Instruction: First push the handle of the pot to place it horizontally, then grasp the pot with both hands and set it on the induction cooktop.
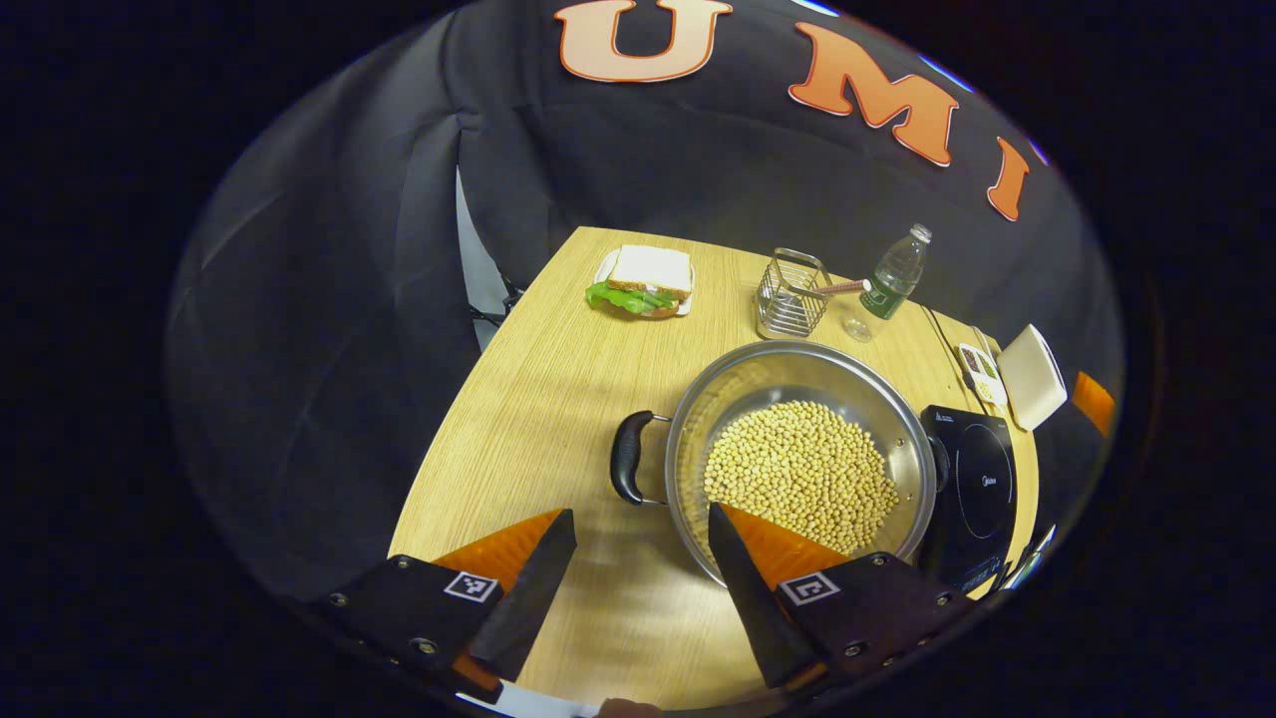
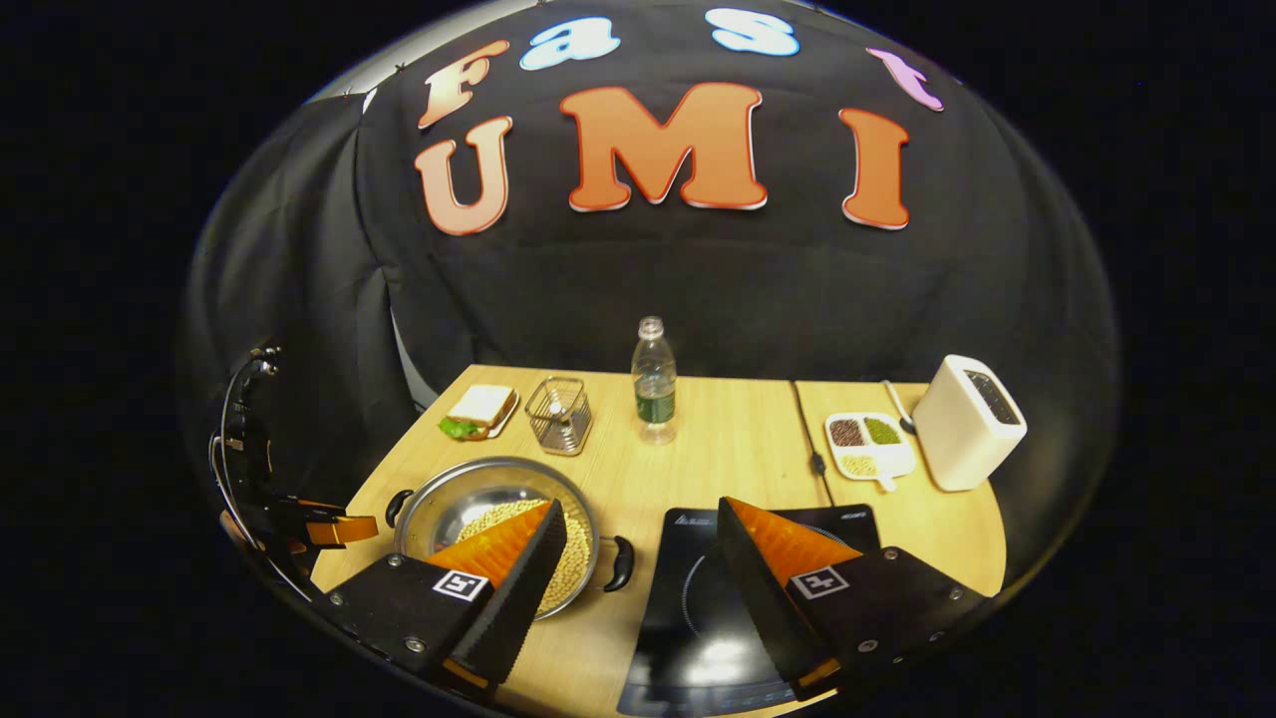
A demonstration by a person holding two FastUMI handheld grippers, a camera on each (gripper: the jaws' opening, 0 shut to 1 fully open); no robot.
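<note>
— Left gripper point(image 1: 638, 563)?
— Jaws spread wide, empty; pot point(image 1: 802, 454) on the desk point(image 1: 538, 399) just ahead, rim behind the right-hand jaw.
— Right gripper point(image 2: 638, 573)?
— Jaws apart too; pot behind the left-hand jaw, induction cooktop point(image 2: 698, 608) beneath the other.

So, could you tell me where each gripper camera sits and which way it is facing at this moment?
Left gripper view: rides above the table's near left, looking down over its own open left gripper at the pot of beans.
Right gripper view: rides low at the near edge, facing the back wall over its own open right gripper, with the induction cooktop below; the other gripper shows far left.
Shared: pot, cooktop, sandwich, bottle.
</note>
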